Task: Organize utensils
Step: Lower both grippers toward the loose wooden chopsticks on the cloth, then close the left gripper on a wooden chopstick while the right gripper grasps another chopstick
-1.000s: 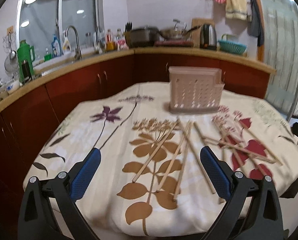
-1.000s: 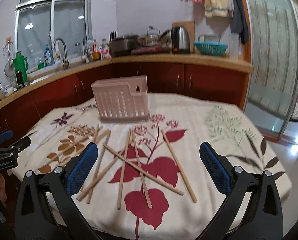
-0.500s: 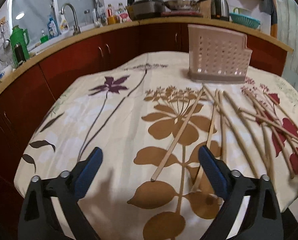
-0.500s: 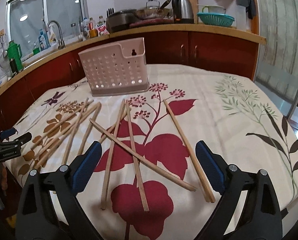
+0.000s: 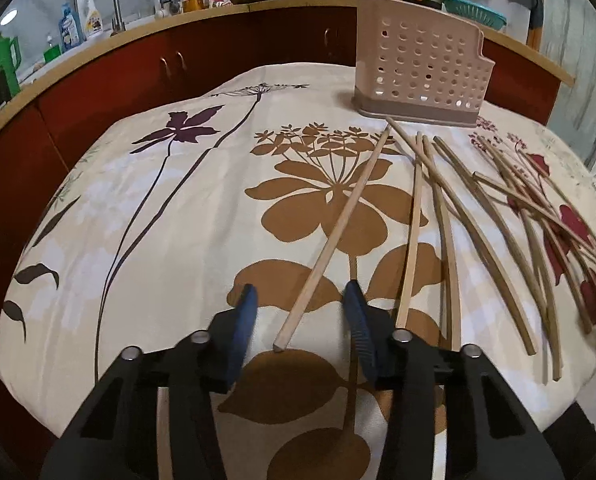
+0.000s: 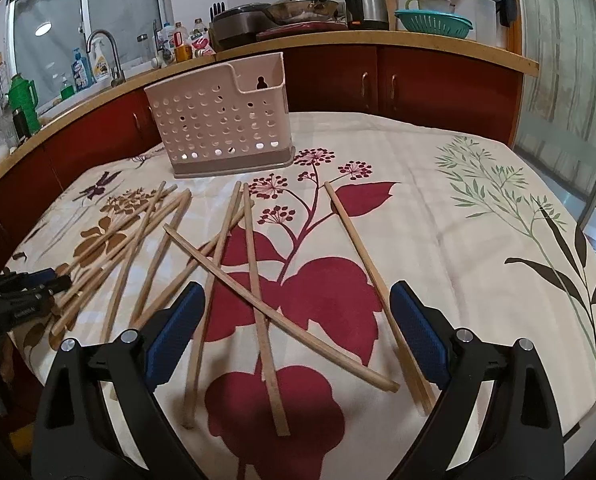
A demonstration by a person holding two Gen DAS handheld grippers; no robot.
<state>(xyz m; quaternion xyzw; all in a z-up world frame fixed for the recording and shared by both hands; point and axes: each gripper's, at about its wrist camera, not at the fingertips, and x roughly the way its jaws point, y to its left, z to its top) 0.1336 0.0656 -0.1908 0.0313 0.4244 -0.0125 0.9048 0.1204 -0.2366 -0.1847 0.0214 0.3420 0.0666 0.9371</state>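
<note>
Chopsticks are scattered on the floral tablecloth before the perforated holder. The left gripper is being closed around one chopstick's near end, pads seemingly not yet touching. The right gripper is held wide, narrowing slightly, over several chopsticks.

Wooden chopsticks: pale, slender, loose on floral cloth, fanned and partly crossed ahead of both tools. Single chopstick: apart from the rest, lying diagonally, near end between left tool's closing jaws, untouched by pads. Utensil holder: beige perforated plastic, upright, beyond the sticks' far ends, apparently empty.
</note>
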